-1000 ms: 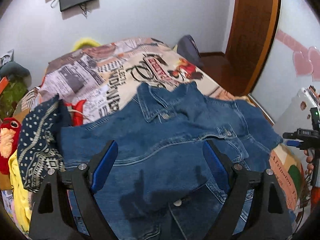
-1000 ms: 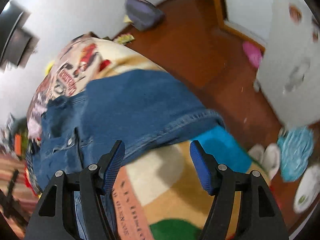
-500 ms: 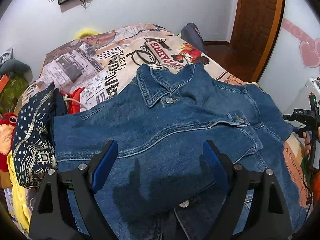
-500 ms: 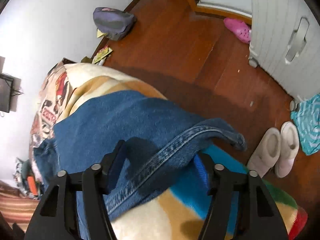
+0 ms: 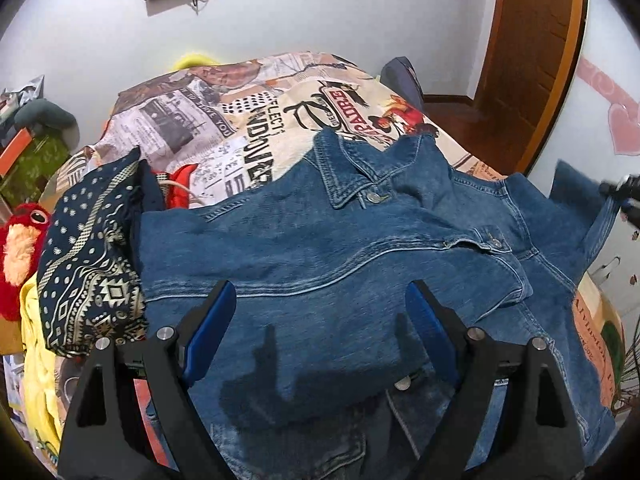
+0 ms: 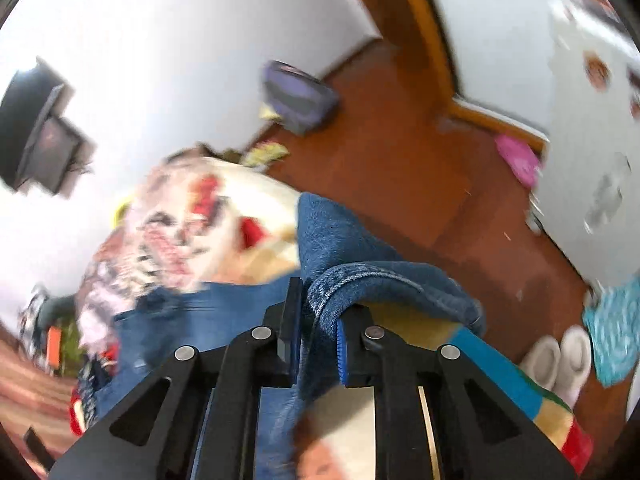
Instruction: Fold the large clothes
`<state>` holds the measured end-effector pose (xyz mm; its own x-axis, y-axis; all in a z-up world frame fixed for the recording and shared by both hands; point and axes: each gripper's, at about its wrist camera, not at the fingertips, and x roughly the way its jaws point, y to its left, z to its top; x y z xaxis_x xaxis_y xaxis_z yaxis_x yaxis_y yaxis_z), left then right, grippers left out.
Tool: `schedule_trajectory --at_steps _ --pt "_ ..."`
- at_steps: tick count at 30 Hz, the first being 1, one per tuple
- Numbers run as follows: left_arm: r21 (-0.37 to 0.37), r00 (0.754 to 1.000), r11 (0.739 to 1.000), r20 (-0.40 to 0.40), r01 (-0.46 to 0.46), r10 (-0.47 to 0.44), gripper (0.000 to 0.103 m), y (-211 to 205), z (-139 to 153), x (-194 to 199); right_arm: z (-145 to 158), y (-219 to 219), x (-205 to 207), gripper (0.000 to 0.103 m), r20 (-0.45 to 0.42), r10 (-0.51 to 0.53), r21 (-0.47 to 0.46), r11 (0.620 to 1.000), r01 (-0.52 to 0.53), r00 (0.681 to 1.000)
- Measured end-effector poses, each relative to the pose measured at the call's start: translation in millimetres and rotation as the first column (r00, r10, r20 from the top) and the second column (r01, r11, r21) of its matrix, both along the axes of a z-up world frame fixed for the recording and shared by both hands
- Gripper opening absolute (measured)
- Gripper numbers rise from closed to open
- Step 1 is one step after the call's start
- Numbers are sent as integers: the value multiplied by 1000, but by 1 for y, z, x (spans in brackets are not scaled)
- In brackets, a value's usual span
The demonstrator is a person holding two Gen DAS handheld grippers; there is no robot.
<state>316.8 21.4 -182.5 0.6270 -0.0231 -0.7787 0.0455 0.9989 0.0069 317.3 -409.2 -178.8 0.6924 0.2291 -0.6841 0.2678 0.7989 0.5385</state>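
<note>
A blue denim jacket [image 5: 360,248] lies spread on a bed with a printed cover [image 5: 240,120], collar toward the far wall. My left gripper [image 5: 320,332] hovers open just above the jacket's front panel, nothing between its blue pads. In the right wrist view my right gripper [image 6: 316,340] is shut on the jacket's sleeve cuff [image 6: 360,284], which bunches up between the pads and is lifted off the bed. At the right edge of the left wrist view the same raised sleeve [image 5: 580,200] hangs from the right gripper [image 5: 618,192].
A dark patterned garment [image 5: 88,260] and yellow cloth [image 5: 36,360] lie left of the jacket, beside a red plush toy [image 5: 20,240]. A wooden door [image 5: 532,60] stands at the back right. On the wood floor are a purple bag [image 6: 298,96], white slippers [image 6: 556,356] and a pink shoe [image 6: 516,158].
My right gripper closed on the sleeve cuff and lifted it off the bed. My left gripper sank slightly closer to the jacket, still open.
</note>
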Motion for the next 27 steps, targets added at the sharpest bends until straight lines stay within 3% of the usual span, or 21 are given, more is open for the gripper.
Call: schedule_trajectory --at_steps 5,9,15,21,27 --pt "-11 1000 1000 23 -12 12 87 12 9 -10 49 60 -4 10 109 163 -14 987 -162 981" --pt "-22 999 1000 30 -17 18 87 20 13 -15 57 112 -7 10 114 298 -2 954 -300 948" --pt "-32 999 999 34 -16 17 87 28 15 -24 20 189 3 10 -33 481 -42 875 -482 876" --pt "-5 999 1000 32 -13 14 87 32 12 -32 -38 219 3 13 -207 557 48 827 -560 804" --pt "11 1000 1000 14 -9 9 87 31 5 -32 -27 214 -8 17 -242 578 66 811 -582 779"
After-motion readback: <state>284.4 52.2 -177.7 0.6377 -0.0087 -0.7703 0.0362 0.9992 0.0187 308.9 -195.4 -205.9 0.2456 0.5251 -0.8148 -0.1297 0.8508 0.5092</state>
